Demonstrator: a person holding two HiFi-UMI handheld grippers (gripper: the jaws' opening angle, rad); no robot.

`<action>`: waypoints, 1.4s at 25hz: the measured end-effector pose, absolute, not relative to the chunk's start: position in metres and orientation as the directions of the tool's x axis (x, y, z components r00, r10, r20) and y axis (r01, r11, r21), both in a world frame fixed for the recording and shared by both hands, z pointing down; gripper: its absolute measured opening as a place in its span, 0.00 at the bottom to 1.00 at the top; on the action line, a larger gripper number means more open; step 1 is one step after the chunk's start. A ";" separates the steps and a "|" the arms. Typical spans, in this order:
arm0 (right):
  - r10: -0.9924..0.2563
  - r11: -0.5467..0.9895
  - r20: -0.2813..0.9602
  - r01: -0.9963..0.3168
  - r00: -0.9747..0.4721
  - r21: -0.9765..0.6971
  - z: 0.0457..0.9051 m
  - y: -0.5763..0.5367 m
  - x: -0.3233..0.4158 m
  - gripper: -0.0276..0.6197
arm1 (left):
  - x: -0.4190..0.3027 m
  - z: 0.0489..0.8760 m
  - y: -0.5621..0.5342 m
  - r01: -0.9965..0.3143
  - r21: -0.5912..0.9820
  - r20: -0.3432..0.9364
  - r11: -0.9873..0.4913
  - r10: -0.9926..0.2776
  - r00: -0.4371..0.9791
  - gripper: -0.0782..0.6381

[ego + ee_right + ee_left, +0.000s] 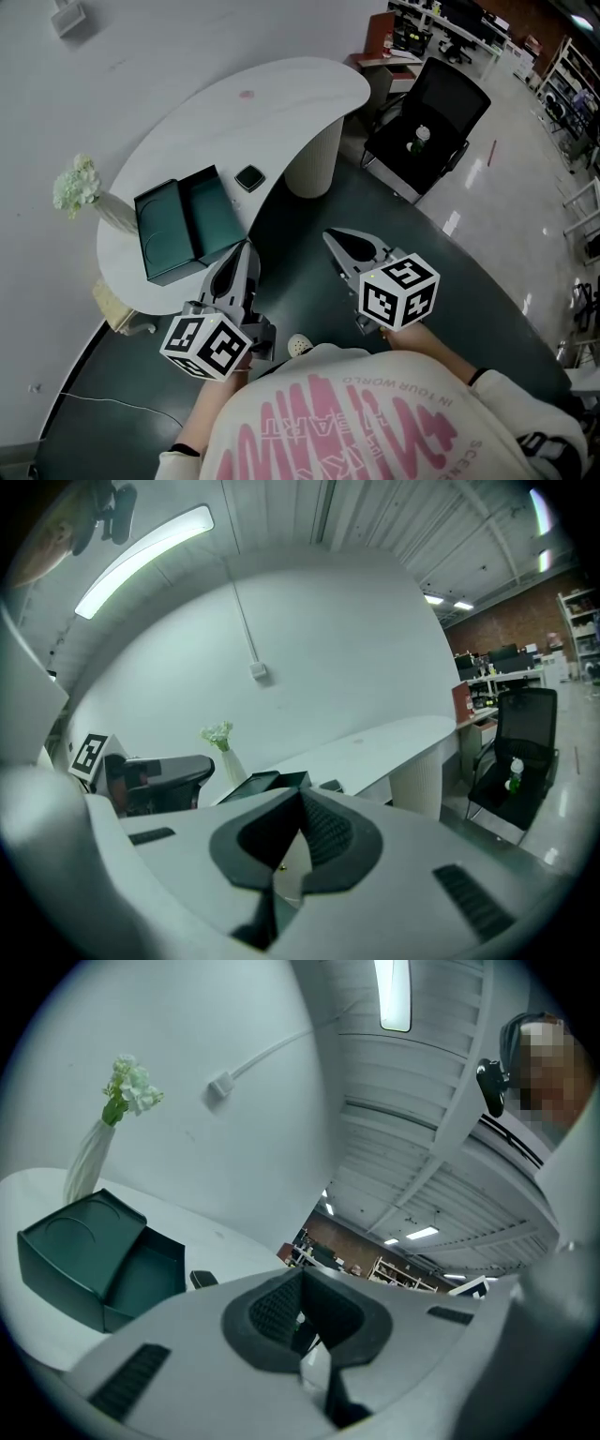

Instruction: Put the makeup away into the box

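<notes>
L tongs (247, 249) & R tongs (331, 235) shut, empty, near white curved tabletop (281, 94); dark-green box (169, 239) lies open, prob. ready for black square compact (249, 178) beside it.

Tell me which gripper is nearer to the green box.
The left gripper, its tip beside the green box; the right gripper hangs over the dark floor.

The left gripper (302, 1290) is closed (jaws empty), the open green box (89, 1262) off to its left.
</notes>
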State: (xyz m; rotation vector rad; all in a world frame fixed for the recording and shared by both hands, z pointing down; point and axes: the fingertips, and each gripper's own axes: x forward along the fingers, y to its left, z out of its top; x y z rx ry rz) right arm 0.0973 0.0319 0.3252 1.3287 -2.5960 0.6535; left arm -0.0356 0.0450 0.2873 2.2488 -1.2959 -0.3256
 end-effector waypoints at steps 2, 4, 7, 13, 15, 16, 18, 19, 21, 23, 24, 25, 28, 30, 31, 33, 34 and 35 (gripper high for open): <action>-0.733 0.525 0.310 -0.794 -0.605 -0.307 0.321 0.016 0.089 0.04 | -0.044 0.285 0.034 -0.736 0.545 0.043 -0.401 -0.864 0.502 0.11; -0.727 0.543 0.294 -0.782 -0.620 -0.307 0.317 0.003 0.081 0.04 | -0.052 0.283 0.025 -0.745 0.539 0.037 -0.394 -0.872 0.488 0.11; -0.711 0.557 0.295 -0.768 -0.638 -0.316 0.323 -0.011 0.071 0.04 | -0.064 0.287 0.019 -0.757 0.535 0.044 -0.374 -0.883 0.468 0.11; -0.662 0.532 0.394 -0.770 -0.637 -0.351 0.374 -0.018 0.069 0.04 | -0.082 0.314 0.028 -0.772 0.566 0.099 -0.288 -0.907 0.410 0.11; -0.643 0.535 0.427 -0.772 -0.635 -0.342 0.387 -0.019 0.068 0.04 | -0.090 0.323 0.031 -0.778 0.576 0.116 -0.250 -0.918 0.380 0.11; -0.635 0.538 0.440 -0.772 -0.635 -0.337 0.391 -0.021 0.068 0.04 | -0.094 0.326 0.033 -0.781 0.581 0.124 -0.230 -0.923 0.364 0.11; -0.614 0.550 0.457 -0.764 -0.644 -0.337 0.399 -0.026 0.065 0.06 | -0.099 0.331 0.033 -0.786 0.586 0.138 -0.195 -0.933 0.334 0.11; -0.600 0.558 0.464 -0.756 -0.652 -0.343 0.403 -0.030 0.063 0.15 | -0.101 0.332 0.032 -0.789 0.587 0.142 -0.181 -0.937 0.320 0.11; -0.573 0.575 0.475 -0.740 -0.668 -0.348 0.410 -0.038 0.058 0.21 | -0.105 0.333 0.028 -0.795 0.586 0.144 -0.156 -0.945 0.292 0.11; -0.550 0.594 0.487 -0.728 -0.679 -0.343 0.416 -0.049 0.053 0.21 | -0.111 0.331 0.022 -0.802 0.583 0.142 -0.128 -0.956 0.256 0.11; -0.537 0.605 0.493 -0.720 -0.684 -0.340 0.418 -0.056 0.050 0.24 | -0.115 0.330 0.019 -0.806 0.582 0.140 -0.113 -0.962 0.236 0.11; -0.524 0.616 0.499 -0.711 -0.691 -0.338 0.418 -0.063 0.048 0.27 | -0.118 0.328 0.014 -0.808 0.581 0.138 -0.099 -0.966 0.218 0.11; -0.488 0.645 0.518 -0.690 -0.702 -0.328 0.421 -0.085 0.041 0.29 | -0.124 0.328 0.002 -0.808 0.587 0.144 -0.052 -0.975 0.167 0.11; -0.459 0.660 0.538 -0.676 -0.707 -0.326 0.426 -0.097 0.037 0.32 | -0.126 0.328 -0.004 -0.805 0.593 0.149 -0.022 -0.979 0.137 0.11; -0.445 0.669 0.547 -0.669 -0.709 -0.323 0.429 -0.103 0.034 0.34 | -0.127 0.330 -0.007 -0.805 0.593 0.154 -0.008 -0.981 0.123 0.11; -0.422 0.688 0.566 -0.657 -0.708 -0.308 0.435 -0.115 0.029 0.37 | -0.129 0.334 -0.014 -0.802 0.597 0.166 0.023 -0.982 0.096 0.11; -0.411 0.697 0.575 -0.651 -0.707 -0.302 0.437 -0.121 0.027 0.38 | -0.130 0.335 -0.016 -0.799 0.601 0.171 0.037 -0.982 0.083 0.11; -0.401 0.704 0.585 -0.646 -0.705 -0.297 0.440 -0.126 0.025 0.39 | -0.131 0.337 -0.019 -0.796 0.603 0.175 0.051 -0.982 0.070 0.11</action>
